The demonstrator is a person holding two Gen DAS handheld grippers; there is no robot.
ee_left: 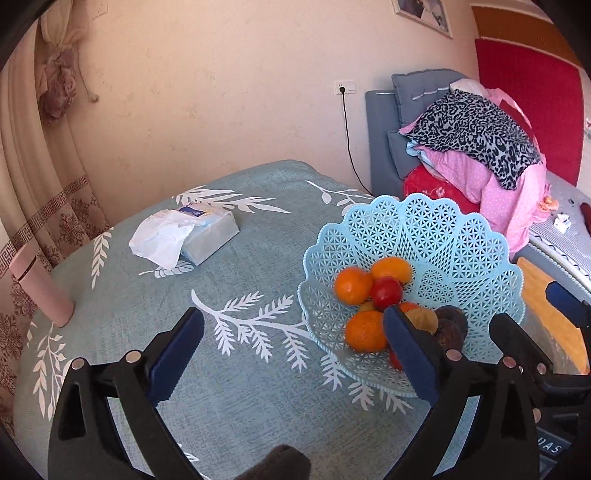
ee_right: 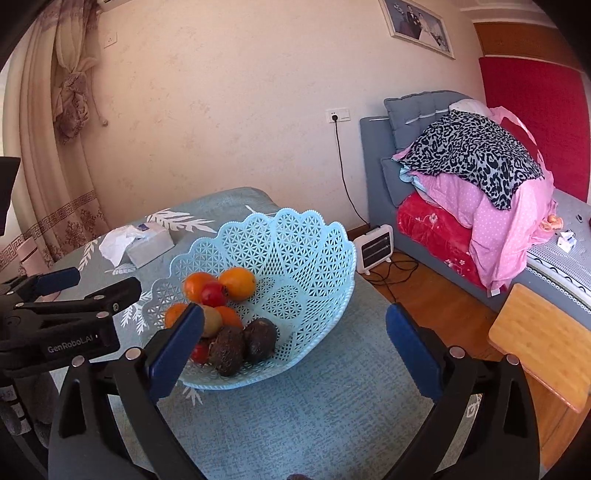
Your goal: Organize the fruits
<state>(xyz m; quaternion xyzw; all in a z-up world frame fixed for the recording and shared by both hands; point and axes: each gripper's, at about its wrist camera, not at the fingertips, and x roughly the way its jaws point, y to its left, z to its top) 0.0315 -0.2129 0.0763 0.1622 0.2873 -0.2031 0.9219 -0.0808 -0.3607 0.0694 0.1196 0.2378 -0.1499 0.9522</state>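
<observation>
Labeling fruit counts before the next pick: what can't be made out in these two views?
- Left wrist: the left tool finger covers fruit low in the basket.
- Right wrist: the right tool finger hides a red fruit.
- Tissue pack print too small.

In the left wrist view the left gripper's (ee_left: 293, 334) right finger (ee_left: 410, 354) covers part of the fruit in the basket (ee_left: 461, 240): a red fruit (ee_left: 394, 360) shows only as a sliver beside it, and the dark fruits (ee_left: 452, 325) are half hidden. In the right wrist view the right gripper's (ee_right: 295, 332) left finger (ee_right: 173, 354) hides most of one orange (ee_right: 175, 314) and part of a red fruit (ee_right: 200, 352). The pink bottle (ee_left: 40, 288) is barely visible at that view's left edge. The framed picture (ee_left: 424, 14) is cut off by the top edge.
</observation>
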